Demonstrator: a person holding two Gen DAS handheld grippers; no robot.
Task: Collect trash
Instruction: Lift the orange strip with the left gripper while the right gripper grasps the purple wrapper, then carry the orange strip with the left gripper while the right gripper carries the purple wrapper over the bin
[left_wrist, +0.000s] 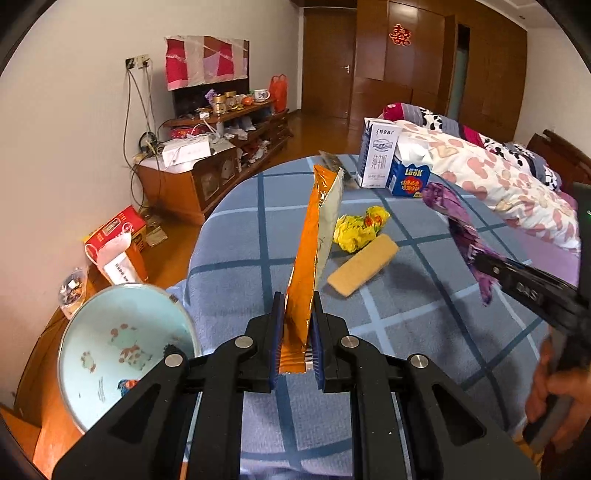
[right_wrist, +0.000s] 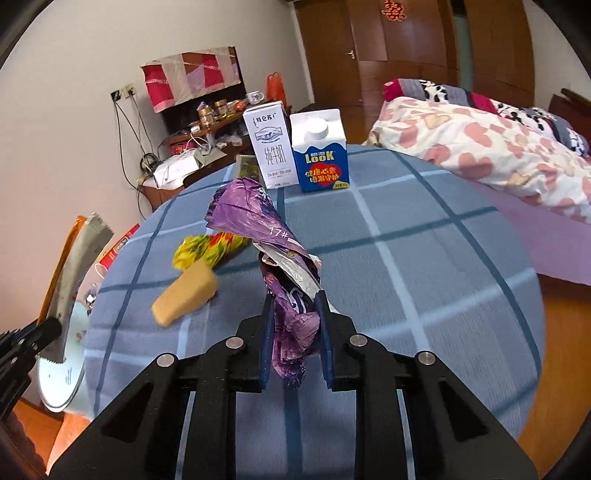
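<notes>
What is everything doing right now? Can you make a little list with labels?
left gripper: jaws shut on the orange wrapper, lifted off the table
right gripper: jaws shut on the purple wrapper
still on table: yellow wrapper, sponge, milk carton, blue carton
carton position: both upright, side by side at the far edge
bowl: light blue, beside the table on the left
table cover: blue checked cloth
</notes>
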